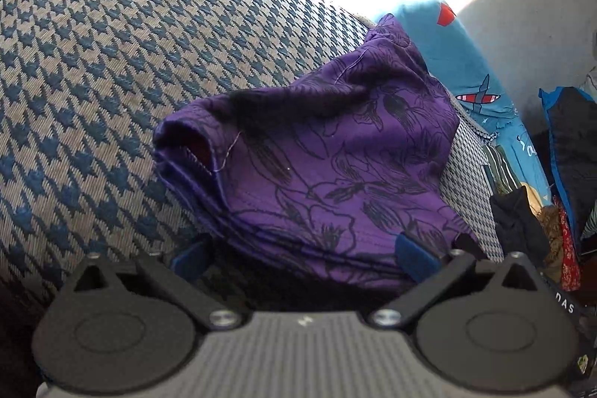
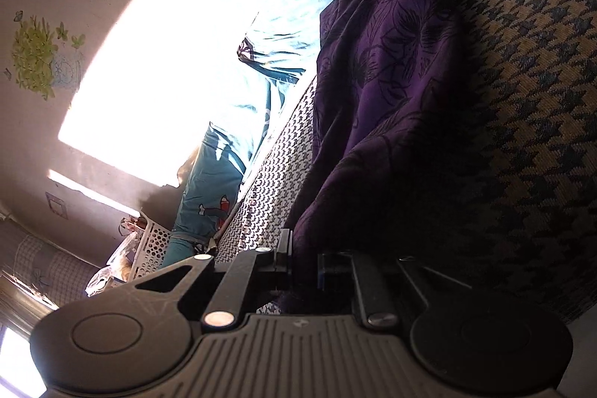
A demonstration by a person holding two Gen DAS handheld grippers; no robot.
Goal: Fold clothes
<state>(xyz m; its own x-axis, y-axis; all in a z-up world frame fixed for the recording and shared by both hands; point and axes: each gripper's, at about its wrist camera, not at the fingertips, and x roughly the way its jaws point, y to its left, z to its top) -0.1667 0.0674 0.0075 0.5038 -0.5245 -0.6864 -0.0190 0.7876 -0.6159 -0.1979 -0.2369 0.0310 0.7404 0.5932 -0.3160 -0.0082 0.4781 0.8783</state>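
A purple garment with a dark flower print (image 1: pixel 317 166) lies bunched and partly folded on a blue-and-beige houndstooth cushion (image 1: pixel 112 62). My left gripper (image 1: pixel 298 256) is open, its blue-padded fingers (image 1: pixel 414 256) spread wide around the garment's near folded edge. In the right wrist view the same purple garment (image 2: pixel 384 92) hangs in a long fold. My right gripper (image 2: pixel 304 267) is shut on its lower edge, with cloth pinched between the fingers (image 2: pixel 283 256).
A blue printed cloth (image 1: pixel 459 62) lies behind the garment, also in the right wrist view (image 2: pixel 220 181). A pile of mixed clothes (image 1: pixel 552 211) sits at the right. A white perforated basket (image 2: pixel 149 248) stands by a sunlit wall.
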